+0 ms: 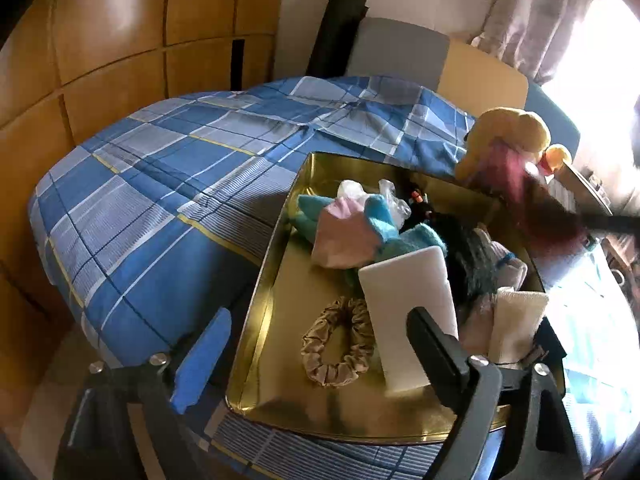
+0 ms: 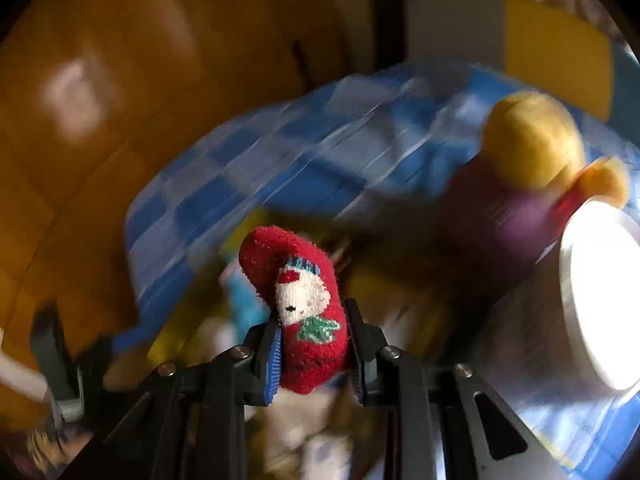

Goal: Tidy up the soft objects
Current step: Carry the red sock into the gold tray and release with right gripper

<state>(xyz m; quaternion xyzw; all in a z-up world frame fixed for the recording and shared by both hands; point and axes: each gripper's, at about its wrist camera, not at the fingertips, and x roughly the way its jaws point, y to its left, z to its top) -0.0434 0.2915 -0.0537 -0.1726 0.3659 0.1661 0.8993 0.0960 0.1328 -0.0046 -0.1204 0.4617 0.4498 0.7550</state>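
While the big blue plaid bedspread (image 1: pixel 168 184) fills most of the left wrist view, the action sits on top of it: a gold metal tray (image 1: pixel 280 396) parked at the near corner of the bed, already loaded with soft bits. Behind it, a yellow plush toy (image 1: pixel 516 132) in a purple top leans at the tray's far right corner.

Inside the tray, a pink-and-turquoise fabric bundle (image 1: pixel 348 232) lies toward the back, a white sponge block (image 1: pixel 412 304) stands tilted on edge near the middle, folded white cloths (image 1: pixel 516 320) crowd the right wall, and a beige scrunchie (image 1: pixel 340 344) lies flat on bare gold floor at the near left.

Now the left gripper (image 1: pixel 320 356), its fingers spread wide with nothing pinched; the white block is just beside its right finger, loose, and the scrunchie shows between the two fingers, below them.

Over on the right, everything streaks with motion blur, but the right gripper (image 2: pixel 314 354) is crisp and clamped on a red Christmas sock (image 2: pixel 304 308), snowman face outward. The sock's long axis runs up and away from the jaws, toe curling left, with roughly half of it sticking out past the fingertips.

The tray appears to lie ahead and below that sock, so my read is the right hand is the one delivering. The free floor by the scrunchie looks like the easiest landing spot.
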